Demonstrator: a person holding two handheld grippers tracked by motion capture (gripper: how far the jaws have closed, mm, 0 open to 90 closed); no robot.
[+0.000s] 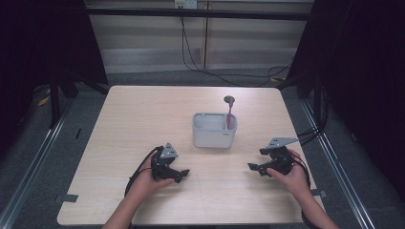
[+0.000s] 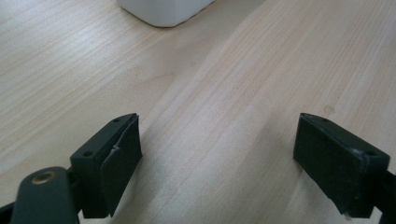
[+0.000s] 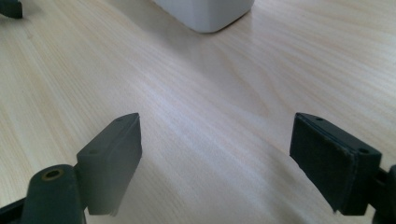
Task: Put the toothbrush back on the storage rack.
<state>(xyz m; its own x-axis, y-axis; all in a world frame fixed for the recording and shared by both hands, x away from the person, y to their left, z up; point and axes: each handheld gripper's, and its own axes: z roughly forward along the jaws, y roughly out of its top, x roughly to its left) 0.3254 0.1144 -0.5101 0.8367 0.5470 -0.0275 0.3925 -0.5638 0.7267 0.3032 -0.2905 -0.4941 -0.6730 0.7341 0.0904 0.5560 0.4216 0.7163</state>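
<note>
A white two-compartment holder (image 1: 214, 130) stands mid-table, with a pink-handled utensil (image 1: 229, 113) upright in its right compartment. My left gripper (image 1: 181, 174) rests low on the table, in front of the holder and to its left, open and empty. My right gripper (image 1: 255, 167) rests in front of the holder and to its right, also open and empty. In the left gripper view the jaws (image 2: 217, 163) stand wide apart over bare wood, and the holder's corner (image 2: 163, 11) shows at the top. The right gripper view shows its jaws (image 3: 215, 163) wide apart, with the holder's corner (image 3: 205, 14) ahead.
The light wooden table (image 1: 143, 114) has bare surface around the holder. Black cables (image 1: 215, 71) run across the floor behind it. Metal rails (image 1: 33, 162) flank both sides of the table. Dark curtains stand at left and right.
</note>
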